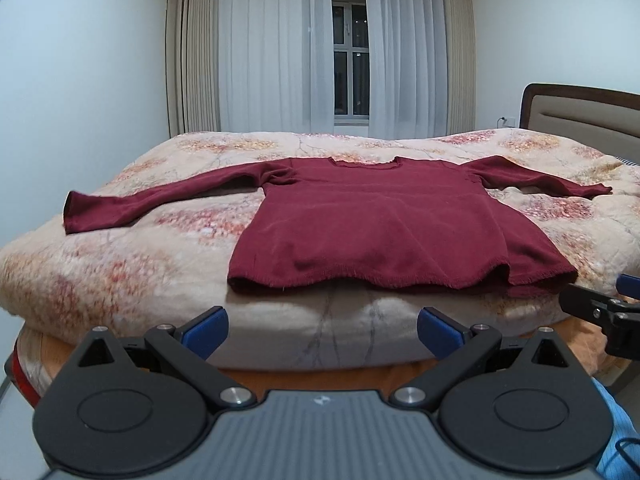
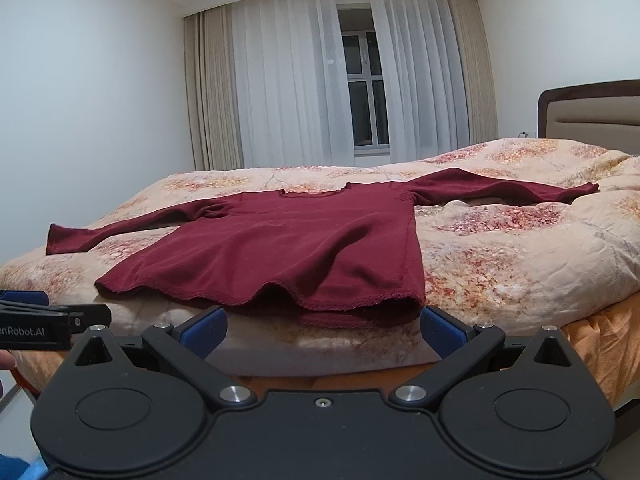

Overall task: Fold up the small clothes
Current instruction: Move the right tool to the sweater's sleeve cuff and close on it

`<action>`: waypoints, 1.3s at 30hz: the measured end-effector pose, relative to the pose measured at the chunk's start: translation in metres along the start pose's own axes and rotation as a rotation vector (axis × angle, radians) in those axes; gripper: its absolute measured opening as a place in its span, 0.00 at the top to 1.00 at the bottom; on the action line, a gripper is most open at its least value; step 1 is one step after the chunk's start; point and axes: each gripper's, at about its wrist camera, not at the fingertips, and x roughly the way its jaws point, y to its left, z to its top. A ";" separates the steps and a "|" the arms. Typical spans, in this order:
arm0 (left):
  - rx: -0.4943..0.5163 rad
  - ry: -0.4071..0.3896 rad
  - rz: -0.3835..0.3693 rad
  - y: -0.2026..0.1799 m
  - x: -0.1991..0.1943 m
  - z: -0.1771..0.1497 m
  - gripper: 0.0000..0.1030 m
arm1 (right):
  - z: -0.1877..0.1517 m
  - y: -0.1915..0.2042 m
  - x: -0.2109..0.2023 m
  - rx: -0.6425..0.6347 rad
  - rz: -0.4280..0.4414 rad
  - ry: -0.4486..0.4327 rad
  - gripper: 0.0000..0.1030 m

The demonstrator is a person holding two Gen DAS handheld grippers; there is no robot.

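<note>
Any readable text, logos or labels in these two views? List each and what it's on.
"enRobot.AI": white print on the side of the left gripper, seen in the right wrist view; its start is cut off by the frame edge.
Small pale emblem on the left gripper's grey body: too small to read.
Nothing readable on the sweater.

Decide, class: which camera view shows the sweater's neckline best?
The left wrist view: it faces the maroon sweater nearly head-on, so the neckline sits centred. The right wrist view shows the neckline too, but from the side and off-centre.
</note>
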 end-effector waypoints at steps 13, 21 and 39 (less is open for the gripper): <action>0.029 0.027 0.022 -0.020 0.057 0.063 0.00 | 0.035 -0.041 0.050 0.031 0.039 -0.015 0.00; 0.063 0.042 0.007 -0.031 0.101 0.100 0.00 | 0.047 -0.084 0.078 0.064 -0.029 -0.015 0.00; 0.058 0.083 -0.068 -0.041 0.248 0.139 0.00 | 0.096 -0.240 0.167 0.307 -0.159 0.076 0.00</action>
